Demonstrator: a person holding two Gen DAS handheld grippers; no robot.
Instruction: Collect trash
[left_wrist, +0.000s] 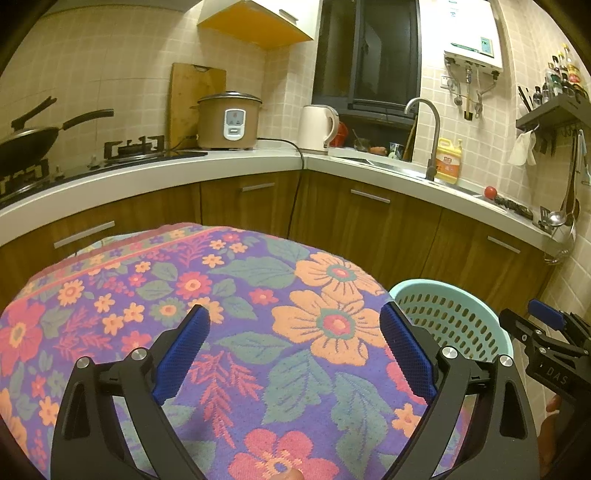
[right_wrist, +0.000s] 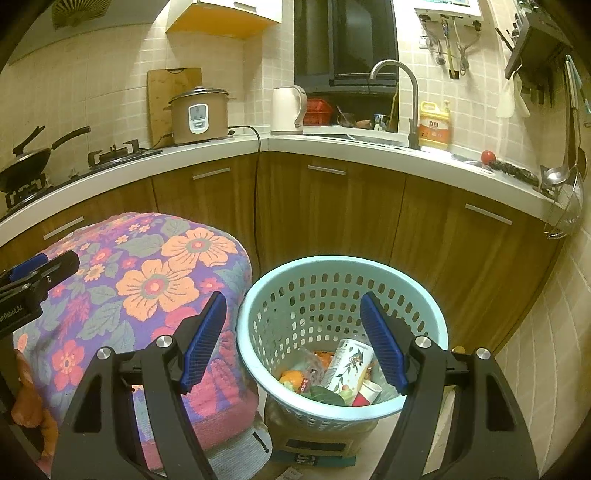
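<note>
Below the right gripper (right_wrist: 291, 339), slightly to its right, stands the pale blue basket (right_wrist: 258, 369), already holding a carton (right_wrist: 347, 363), a cup (right_wrist: 367, 391) and other wrappers. Its jaws are spread and grasp nothing. The left gripper (left_wrist: 295, 347) hangs over the flowered cloth (left_wrist: 229, 295), jaws released and empty, with the basket off to its right. No loose trash shows on the cloth, so the right hand sits nearer the basket.

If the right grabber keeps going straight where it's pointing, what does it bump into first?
Most likely the light blue basket. The right gripper is open and empty, aimed down into it, so it would meet the trash inside, such as the printed carton, or the far wall. Depth is hard to judge.
</note>
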